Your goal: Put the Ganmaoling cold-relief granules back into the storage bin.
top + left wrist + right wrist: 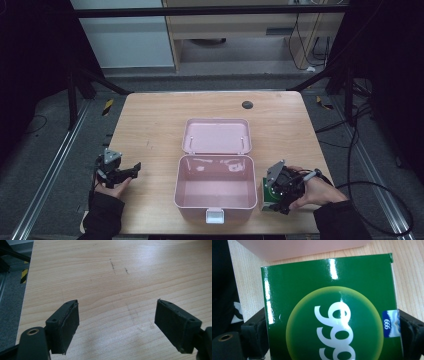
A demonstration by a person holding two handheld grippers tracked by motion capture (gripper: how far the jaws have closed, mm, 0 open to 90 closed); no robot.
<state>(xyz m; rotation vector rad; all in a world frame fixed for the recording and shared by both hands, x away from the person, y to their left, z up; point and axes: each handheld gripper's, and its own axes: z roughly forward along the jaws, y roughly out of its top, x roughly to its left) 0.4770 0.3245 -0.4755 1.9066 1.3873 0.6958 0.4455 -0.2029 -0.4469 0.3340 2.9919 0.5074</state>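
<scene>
A glossy green box (329, 290) with white numerals on a yellow-green circle lies on the wooden table just right of an open pink case (178, 186). My right gripper (272, 200) reaches down over the green box (266, 198), one black jaw pressed against each of its sides. The case's lid (216, 136) lies flat behind its empty base, and a white latch (215, 216) sits on the front wall. At the table's left edge my left gripper (134, 170) hovers over bare wood, jaws wide apart, nothing between them (117, 322).
A black round grommet (247, 104) sits near the table's far edge. Bare wood (150, 130) spreads left of the case. Dark frame bars and cables surround the table on the floor.
</scene>
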